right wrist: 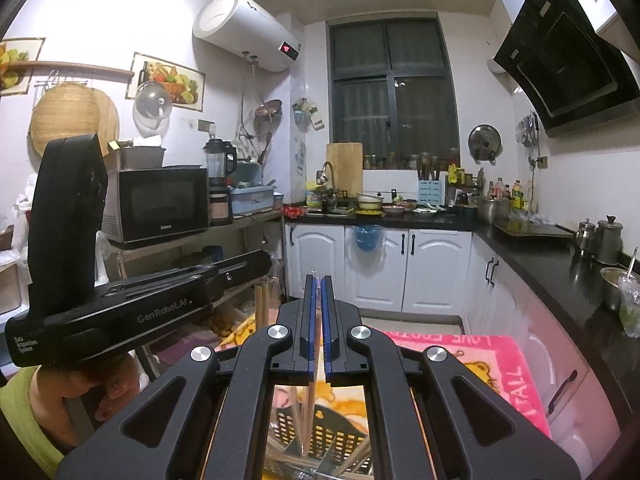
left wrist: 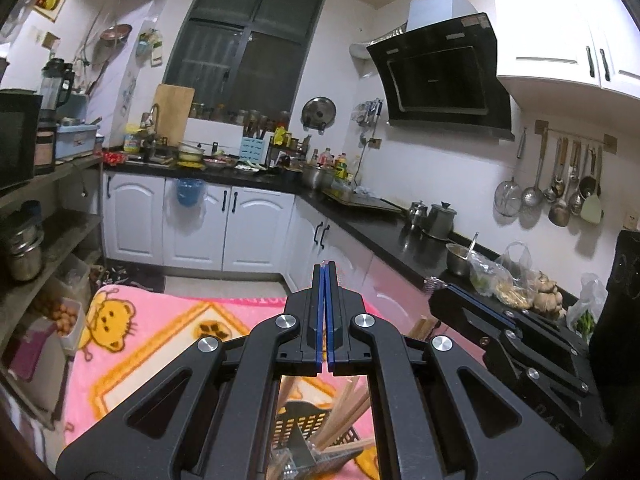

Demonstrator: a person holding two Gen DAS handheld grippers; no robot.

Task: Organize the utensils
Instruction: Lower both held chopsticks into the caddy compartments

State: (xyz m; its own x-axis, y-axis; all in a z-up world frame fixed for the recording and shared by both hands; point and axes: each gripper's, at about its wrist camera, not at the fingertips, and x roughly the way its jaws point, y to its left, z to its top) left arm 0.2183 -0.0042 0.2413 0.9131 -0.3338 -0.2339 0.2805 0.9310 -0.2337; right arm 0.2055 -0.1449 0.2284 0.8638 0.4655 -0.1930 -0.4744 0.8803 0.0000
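Right gripper (right wrist: 318,280): pads drawn almost together on a thin pale chopstick (right wrist: 309,400), pinched along the length of the fingers. Long axis of that stick nearly parallel to the jaws, running from the fingertips at frame centre down toward the bottom centre. Lower end over the black perforated basket (right wrist: 340,424), seen through the opening of the linkage at the bottom of the right wrist view; whether touching it or just above, cannot tell.

Left gripper (left wrist: 325,272): pads pressed flat together, no gap showing and nothing seen between them in its own view. Hard to say whether the wooden sticks (right wrist: 262,308) below its tip at centre left of the right wrist view are gripped by it.

Same basket at bottom centre of the left wrist view, with a bundle of wooden chopsticks (left wrist: 344,412) leaning toward the right of the frame. Beneath it, pink cartoon blanket (left wrist: 160,332).

Judged from this: basket below and behind both sets of fingertips, right one the likelier to deliver, needing mainly a descent along the stick's own axis.
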